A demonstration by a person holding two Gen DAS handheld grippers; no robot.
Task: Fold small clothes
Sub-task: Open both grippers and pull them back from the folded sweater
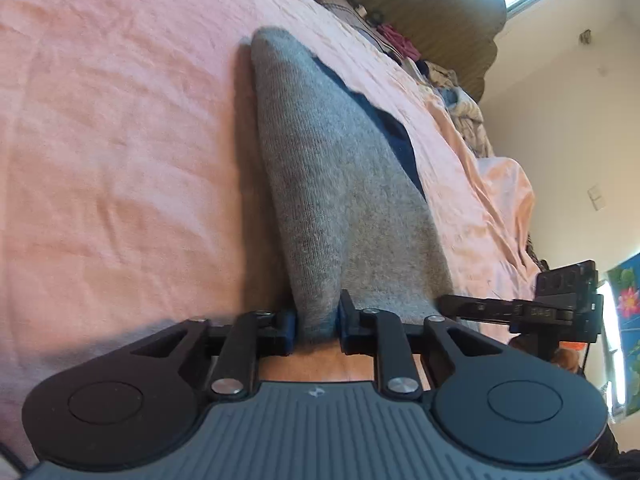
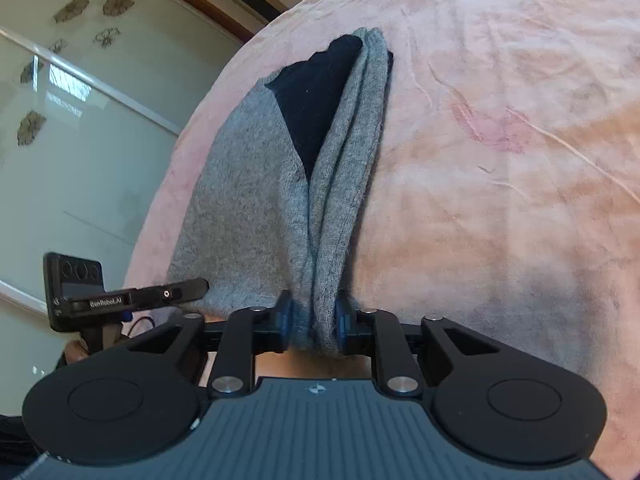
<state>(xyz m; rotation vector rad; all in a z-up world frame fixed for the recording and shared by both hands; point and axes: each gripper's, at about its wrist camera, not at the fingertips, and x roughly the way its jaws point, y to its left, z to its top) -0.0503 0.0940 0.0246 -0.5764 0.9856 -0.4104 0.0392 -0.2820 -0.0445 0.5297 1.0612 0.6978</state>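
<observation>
A small grey knitted garment (image 1: 332, 184) with a dark navy part (image 1: 392, 132) lies on the pink bedspread (image 1: 120, 160). Its near edge is lifted and stretched between both grippers. My left gripper (image 1: 318, 322) is shut on a bunched grey corner, blue pads pressing the cloth from both sides. In the right wrist view the garment (image 2: 240, 200) shows its navy part (image 2: 316, 96) inside a fold. There my right gripper (image 2: 314, 322) is shut on a thick pleat of grey cloth. Each gripper's black body shows at the side of the other's view, holding the same edge.
The pink bedspread (image 2: 500, 200) stretches wide on the outer side of each gripper. A heap of mixed clothes (image 1: 460, 96) lies along the bed's far edge below an olive headboard (image 1: 420, 0). Frosted glass doors (image 2: 80, 140) stand beyond the bed's edge.
</observation>
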